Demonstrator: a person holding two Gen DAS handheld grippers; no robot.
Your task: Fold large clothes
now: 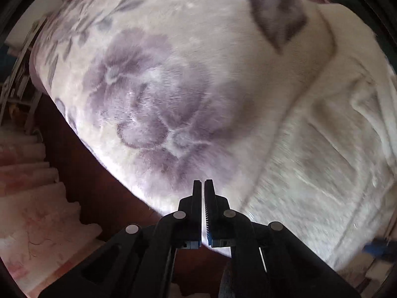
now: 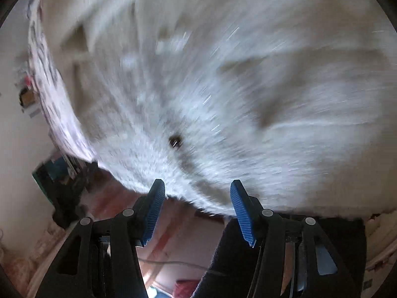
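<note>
Leftmost, left wrist view: pink patterned floor (image 1: 32, 198), then a dark wooden bed side (image 1: 82, 164).
Blanket (image 1: 158, 94): cream plush with purple flowers, spread over the bed, its edge running along the bed side.
Left gripper (image 1: 204, 186): over the blanket near that edge, fingers pressed together, nothing seen between them.
Garment (image 1: 322, 154): white, fuzzy, large; lies on the blanket toward the right, with folds and seams showing.
Right wrist view, much blurred: blanket edge at far left, white garment (image 2: 223, 99) filling most of the frame, a small dark spot (image 2: 175, 142) on it, its kind unclear.
Right gripper (image 2: 197, 186): blue pads (image 2: 153, 213) spread apart, at the garment's near edge, gripping nothing; floor below.
</note>
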